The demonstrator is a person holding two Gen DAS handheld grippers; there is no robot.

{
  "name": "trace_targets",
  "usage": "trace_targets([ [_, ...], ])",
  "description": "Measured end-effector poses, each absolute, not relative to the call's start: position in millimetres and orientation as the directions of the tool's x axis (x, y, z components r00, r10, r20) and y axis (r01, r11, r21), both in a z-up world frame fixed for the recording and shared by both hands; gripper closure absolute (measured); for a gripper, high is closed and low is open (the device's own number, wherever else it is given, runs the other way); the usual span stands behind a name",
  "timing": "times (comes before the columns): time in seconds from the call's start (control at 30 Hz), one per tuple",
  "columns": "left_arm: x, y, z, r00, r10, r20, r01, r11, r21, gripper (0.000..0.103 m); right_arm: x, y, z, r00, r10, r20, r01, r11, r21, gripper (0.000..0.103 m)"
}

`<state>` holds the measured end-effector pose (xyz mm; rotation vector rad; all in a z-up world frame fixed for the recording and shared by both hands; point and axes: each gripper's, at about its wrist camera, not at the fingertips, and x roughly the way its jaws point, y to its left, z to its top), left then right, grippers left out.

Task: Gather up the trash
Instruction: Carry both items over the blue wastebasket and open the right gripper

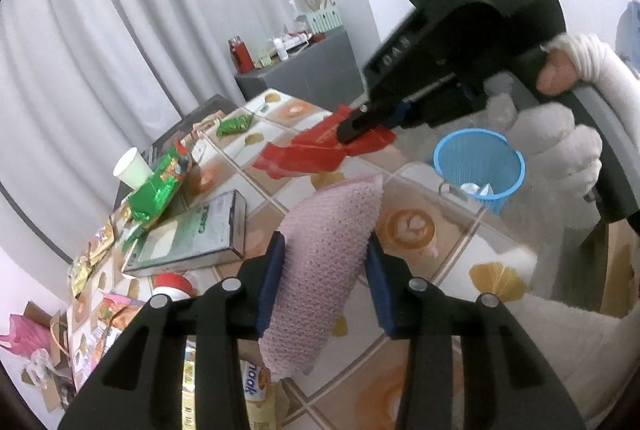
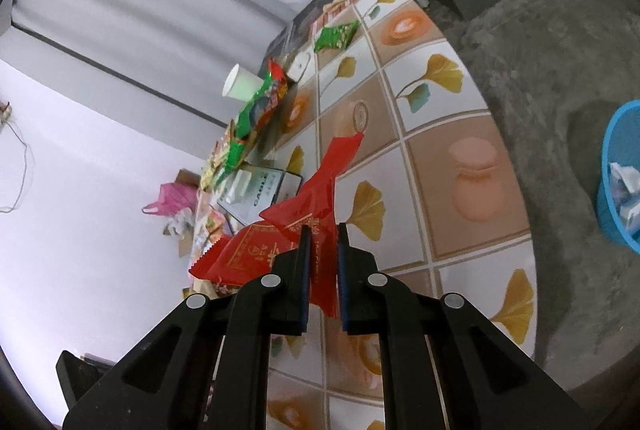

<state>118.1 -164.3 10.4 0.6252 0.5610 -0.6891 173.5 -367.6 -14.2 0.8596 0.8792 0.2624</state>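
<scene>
Above the tiled tabletop, a red wrapper hangs pinched in the jaws of the right gripper, lifted clear of the surface. The left gripper has its jaws clamped on a pink foam sleeve, also held over the tabletop. A blue basket with crumpled paper inside stands on the floor beside the tabletop edge. Farther back on the tabletop lie green snack bags, a white paper cup and a flat box. A grey cabinet stands by the curtain.
</scene>
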Motion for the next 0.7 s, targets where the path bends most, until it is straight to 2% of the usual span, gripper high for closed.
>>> trace_targets([
  [0.43, 109.3, -190.3, 45.9, 0.633, -0.5, -0.591, 0.749, 0.587, 0.306, 0.064, 125.8, -422.9, -1.5, 0.734, 0.459, -0.5, 0.171, 0.588, 0.79, 0.093],
  [0.7, 106.1, -240.1, 55.3, 0.543, -0.577, -0.611, 0.825, 0.502, 0.259, 0.064, 75.0, -478.9, -4.4, 0.815, 0.337, -0.472, 0.25, 0.531, 0.81, 0.093],
])
